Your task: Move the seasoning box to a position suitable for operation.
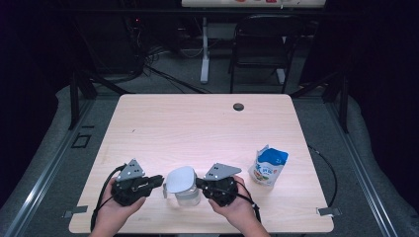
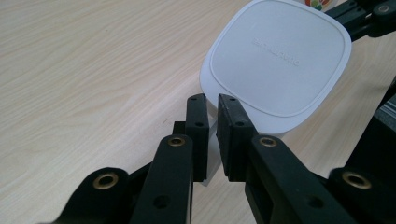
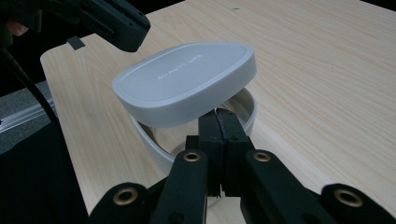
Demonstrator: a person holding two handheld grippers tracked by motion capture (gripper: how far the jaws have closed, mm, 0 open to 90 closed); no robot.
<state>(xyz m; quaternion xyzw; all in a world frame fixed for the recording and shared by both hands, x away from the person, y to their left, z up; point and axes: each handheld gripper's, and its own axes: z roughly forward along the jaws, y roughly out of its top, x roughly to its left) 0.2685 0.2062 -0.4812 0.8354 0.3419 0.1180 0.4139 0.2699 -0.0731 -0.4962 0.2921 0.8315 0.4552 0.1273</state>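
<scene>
Counter [image 1: 207, 123]: pale wood-grain top with rounded corners, a small dark round cap [image 1: 238, 106] set near its far edge.

Chair [image 1: 264, 44]: dark frame, standing on the floor beyond the counter.

Pouch [image 1: 268, 166]: blue and white, upright, torn open at the top, on the right side of the counter, near the right hand.

Container [image 1: 187, 194]: clear, rounded, at the near edge of the counter between the two grippers.

Lid [image 1: 180, 179]: white, rounded square, faint raised lettering on top. It sits tilted over the container, lifted off the rim on the side facing the right gripper's camera.

Left gripper [image 1: 159, 179]: held in the person's left hand [image 1: 114, 213], just left of the container. Jaws nearly together with a narrow gap, at the lid's edge; a pale thin piece shows between them, but whether they grip it cannot be told.

Right gripper [image 1: 199, 183]: held in the right hand [image 1: 242, 210], just right of the container. Jaws pressed together at the container's rim, under the raised lid; whether the rim is pinched between them cannot be told.
</scene>
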